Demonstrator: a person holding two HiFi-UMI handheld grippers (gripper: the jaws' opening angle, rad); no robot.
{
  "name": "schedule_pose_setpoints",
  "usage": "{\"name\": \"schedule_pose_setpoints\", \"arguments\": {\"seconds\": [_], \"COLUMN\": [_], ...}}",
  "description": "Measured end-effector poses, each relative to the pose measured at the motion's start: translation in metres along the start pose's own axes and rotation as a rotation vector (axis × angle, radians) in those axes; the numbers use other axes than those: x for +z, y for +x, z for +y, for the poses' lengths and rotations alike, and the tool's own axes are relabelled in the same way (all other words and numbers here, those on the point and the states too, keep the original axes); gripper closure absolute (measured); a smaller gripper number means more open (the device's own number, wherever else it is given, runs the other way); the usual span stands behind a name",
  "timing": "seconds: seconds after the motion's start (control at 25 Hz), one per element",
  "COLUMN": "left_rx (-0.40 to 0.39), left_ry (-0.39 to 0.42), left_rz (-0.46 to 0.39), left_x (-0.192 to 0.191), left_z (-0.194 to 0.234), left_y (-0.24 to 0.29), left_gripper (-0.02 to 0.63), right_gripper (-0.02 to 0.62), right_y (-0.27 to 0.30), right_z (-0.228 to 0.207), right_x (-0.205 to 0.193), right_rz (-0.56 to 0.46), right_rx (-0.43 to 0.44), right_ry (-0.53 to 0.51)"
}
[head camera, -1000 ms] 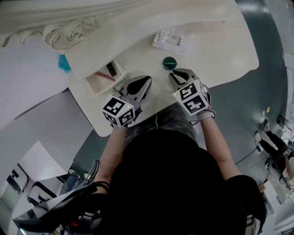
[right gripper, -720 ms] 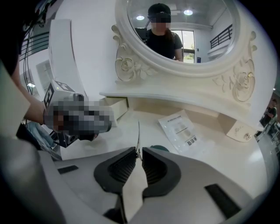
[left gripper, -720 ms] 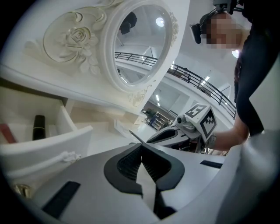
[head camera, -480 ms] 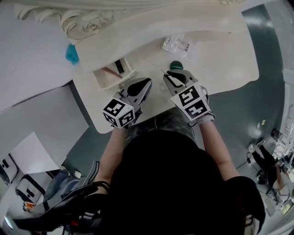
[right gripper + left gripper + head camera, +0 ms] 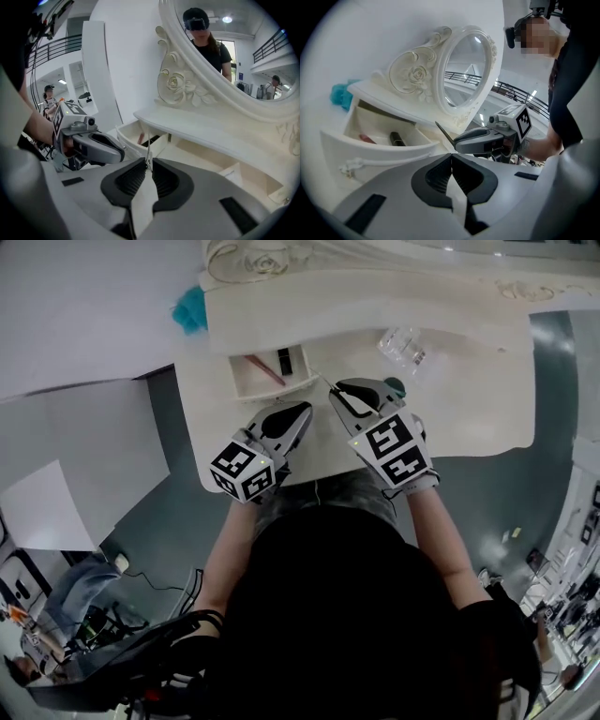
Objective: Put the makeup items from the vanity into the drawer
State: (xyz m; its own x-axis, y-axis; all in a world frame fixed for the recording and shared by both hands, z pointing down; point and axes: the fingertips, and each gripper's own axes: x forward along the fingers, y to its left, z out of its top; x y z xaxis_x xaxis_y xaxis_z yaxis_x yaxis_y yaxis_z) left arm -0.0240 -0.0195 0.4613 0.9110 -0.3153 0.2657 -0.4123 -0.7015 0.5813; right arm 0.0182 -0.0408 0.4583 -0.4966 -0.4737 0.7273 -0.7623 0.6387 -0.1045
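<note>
The small drawer (image 5: 251, 390) of the cream vanity stands open, with a reddish stick (image 5: 261, 369) and a black tube (image 5: 284, 361) lying inside. My right gripper (image 5: 336, 390) is shut on a thin dark tweezers-like tool (image 5: 327, 382) just right of the drawer. The tool (image 5: 148, 145) pokes up from between the right gripper's pads (image 5: 148, 164), pointing at the drawer (image 5: 129, 133). The left gripper (image 5: 302, 409) is shut and empty, just in front of the drawer. In the left gripper view its jaws (image 5: 451, 157) face the drawer front (image 5: 379, 150), with the tool (image 5: 444, 132) to the right.
A green round item (image 5: 398, 387) and a clear packet (image 5: 403, 345) lie on the vanity top to the right. An oval mirror (image 5: 468, 70) in a carved frame rises behind the drawer. A teal object (image 5: 190, 307) sits at the vanity's left end.
My right gripper has left the green round item and carried the thin tool up and left towards the drawer. The left gripper has edged closer to the drawer front.
</note>
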Motion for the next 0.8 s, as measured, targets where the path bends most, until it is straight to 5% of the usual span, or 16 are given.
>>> {"name": "schedule_pose_setpoints", "arguments": {"seconds": [0.44, 0.8], "left_rx": [0.157, 0.27], "left_ry": [-0.041, -0.074], "left_rz": [-0.127, -0.222], "left_x": [0.005, 0.006], "left_z": [0.031, 0.051], "left_y": [-0.067, -0.11], "left_gripper": [0.591, 0.591], "right_gripper": [0.535, 0.535], "right_y": [0.045, 0.078], "right_z": [0.04, 0.044], "right_x": [0.044, 0.058], "right_rz": [0.031, 0.167], "right_rx": [0.13, 0.114], "right_ry": [-0.133, -0.088]}}
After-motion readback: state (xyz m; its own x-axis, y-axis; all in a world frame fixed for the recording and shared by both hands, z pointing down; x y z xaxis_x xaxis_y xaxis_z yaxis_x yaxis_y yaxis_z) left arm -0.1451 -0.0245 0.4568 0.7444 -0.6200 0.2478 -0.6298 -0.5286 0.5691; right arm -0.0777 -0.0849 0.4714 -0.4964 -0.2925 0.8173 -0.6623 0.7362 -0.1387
